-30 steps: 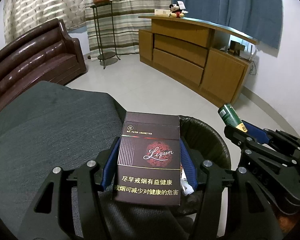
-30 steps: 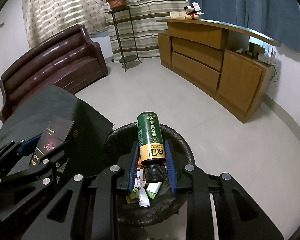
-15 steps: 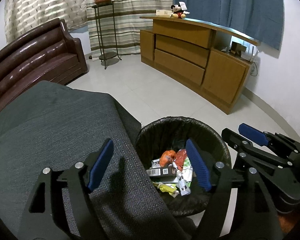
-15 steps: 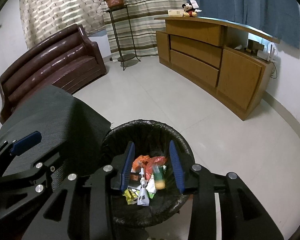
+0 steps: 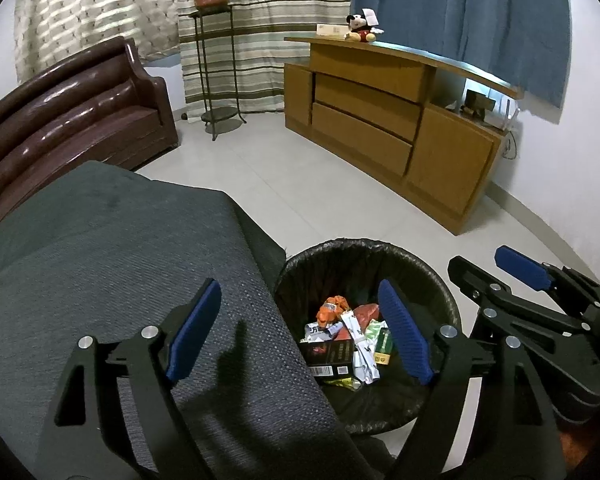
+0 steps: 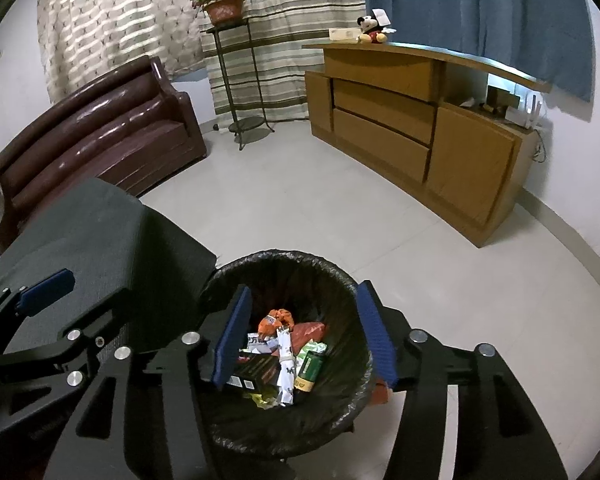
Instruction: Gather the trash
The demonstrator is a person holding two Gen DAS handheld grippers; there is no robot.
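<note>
The trash bin (image 6: 288, 352) stands on the pale floor, right beside a grey cushion (image 5: 100, 264). It has a black bag inside it. The trash lies at the bottom of the bin. There is a dark cigarette box (image 6: 256, 372) lying flat. Next to it is a green can (image 6: 310, 368) on its side. White wrappers (image 6: 285, 360) and an orange wrapper (image 6: 276, 318) are piled there too, all touching each other.

The right gripper (image 6: 306, 336) hangs over the bin and points down into it. Its two blue pads (image 6: 374, 332) stand apart. They have just been opening. Nothing is between them but air, and the trash is far below.

The left gripper (image 5: 300, 332) is beside it, partly over the cushion edge and partly over the bin. Its blue pads (image 5: 194, 330) are wide apart. They have just been opening too, and they hold nothing.

Farther away there is a brown sofa (image 6: 96, 136) by the wall. A plant pot (image 6: 224, 8) sits on a tall thin stand (image 6: 240, 80). A wooden cabinet (image 6: 412, 128) runs along the other wall, with a mouse toy (image 6: 374, 30) on top. Striped curtains and a blue curtain (image 6: 480, 12) hang behind.
</note>
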